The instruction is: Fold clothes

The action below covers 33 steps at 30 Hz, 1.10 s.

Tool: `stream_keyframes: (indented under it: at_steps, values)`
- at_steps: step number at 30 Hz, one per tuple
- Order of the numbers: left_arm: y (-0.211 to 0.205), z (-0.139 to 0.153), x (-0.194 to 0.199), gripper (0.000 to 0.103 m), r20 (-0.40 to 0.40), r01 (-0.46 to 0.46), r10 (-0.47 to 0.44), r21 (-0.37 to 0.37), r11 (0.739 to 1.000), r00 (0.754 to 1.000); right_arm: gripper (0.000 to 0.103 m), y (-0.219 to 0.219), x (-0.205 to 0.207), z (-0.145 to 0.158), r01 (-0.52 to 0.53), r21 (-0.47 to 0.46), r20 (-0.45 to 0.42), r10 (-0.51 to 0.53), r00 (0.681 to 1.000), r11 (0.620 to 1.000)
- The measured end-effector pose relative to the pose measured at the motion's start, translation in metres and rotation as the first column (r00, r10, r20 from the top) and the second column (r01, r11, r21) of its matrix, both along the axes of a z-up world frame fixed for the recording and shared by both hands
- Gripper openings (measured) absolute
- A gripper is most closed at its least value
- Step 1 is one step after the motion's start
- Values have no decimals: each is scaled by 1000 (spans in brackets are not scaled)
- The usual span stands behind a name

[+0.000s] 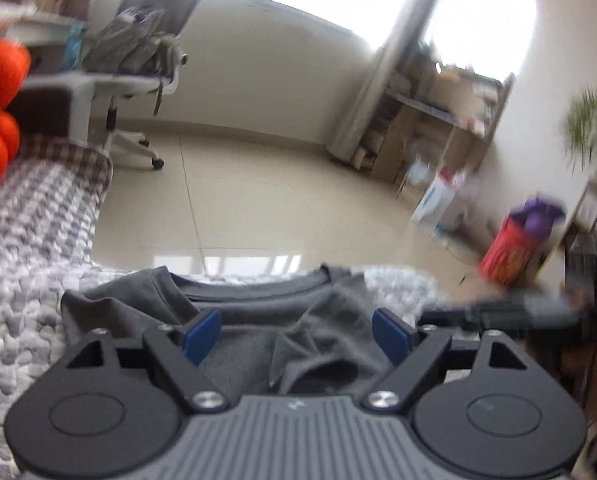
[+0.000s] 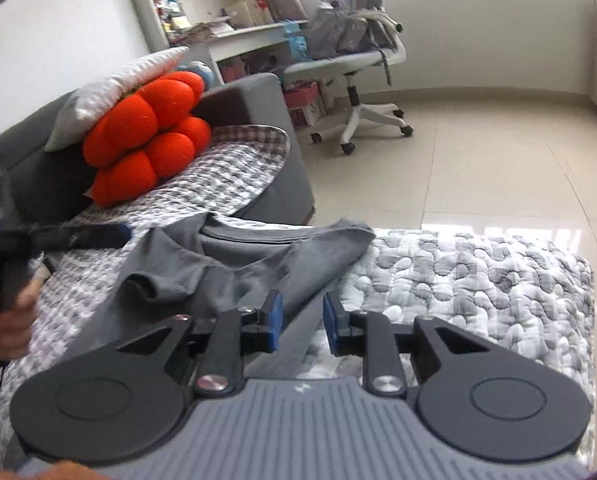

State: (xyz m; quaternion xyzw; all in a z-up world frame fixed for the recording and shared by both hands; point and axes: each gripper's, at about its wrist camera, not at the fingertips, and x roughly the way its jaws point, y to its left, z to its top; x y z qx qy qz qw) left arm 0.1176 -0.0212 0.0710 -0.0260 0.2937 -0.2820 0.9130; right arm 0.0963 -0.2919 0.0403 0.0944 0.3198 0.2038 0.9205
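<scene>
Grey t-shirt is lying rumpled on the quilted grey-and-white cover of the sofa, right up near the cover's front edge by the tiled floor, collar pointing toward that edge. One sleeve is being left bunched up toward the sofa's back side, and another fold is reaching out toward the front edge.

Left gripper is being held low over the shirt with its blue pads spread wide, nothing clamped between them, crumpled fabric showing in the gap. Right gripper is being held over the shirt's near edge, pads parted with a narrower gap, nothing pinched as far as can be seen; fabric and cover are both showing between them.

An orange lumpy cushion is being propped against the sofa's back, well apart from the shirt, with a pale pillow behind it. A white office chair piled with stuff is sitting out on the floor.
</scene>
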Motion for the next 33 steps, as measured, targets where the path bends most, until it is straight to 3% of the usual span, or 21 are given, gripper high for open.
stream_keyframes:
  at_steps: [5, 7, 8, 9, 10, 12, 14, 15, 16, 17, 25, 30, 33]
  values:
    - [-22, -12, -12, 72, 55, 54, -63, 152, 987, 996, 26, -7, 28, -2, 31, 38, -10, -31, 999, 999]
    - [-26, -18, -11, 55, 64, 42, -57, 212, 976, 996, 27, -5, 40, -4, 28, 37, -21, -27, 999, 999]
    - [-24, -22, -8, 31, 40, 47, -57, 207, 977, 998, 28, -4, 44, -6, 36, 40, -23, -35, 999, 999]
    - [-23, -25, -5, 18, 14, 53, -57, 199, 979, 998, 32, -2, 48, -8, 43, 43, -24, -42, 999, 998]
    - [-21, -28, -2, 17, 1, 54, -55, 189, 980, 998, 35, -1, 53, -10, 51, 45, -25, -50, 998, 998]
    - [-18, -30, 1, 9, 12, 28, -30, 198, 980, 999, 55, 1, 62, -14, 66, 51, -28, -65, 998, 997]
    - [-13, -27, -1, 8, 24, 9, -13, 165, 986, 1000, 55, 4, 71, -18, 81, 56, -31, -79, 996, 995]
    - [-11, -25, -1, 7, 31, 4, -9, 145, 989, 999, 48, 5, 75, -21, 89, 59, -33, -87, 996, 994]
    - [-10, -22, -1, 7, 39, -1, -4, 125, 992, 999, 34, 7, 78, -22, 95, 53, -31, -94, 995, 994]
    - [-8, -19, -1, 7, 46, -5, 0, 106, 994, 999, 8, 11, 78, -21, 100, 21, -20, -99, 995, 995]
    - [-15, 1, -2, 6, 140, -29, 32, -27, 999, 990, 6, 10, 76, 5, 182, -124, 82, -173, 981, 975]
    - [-13, -28, 15, 6, 70, -89, 88, 17, 996, 994, 6, 18, 95, -19, 179, -251, 39, -175, 984, 951]
    - [-5, -41, 21, 6, 26, -114, 113, 32, 993, 993, 7, 8, 92, -30, 184, -193, 49, -178, 983, 964]
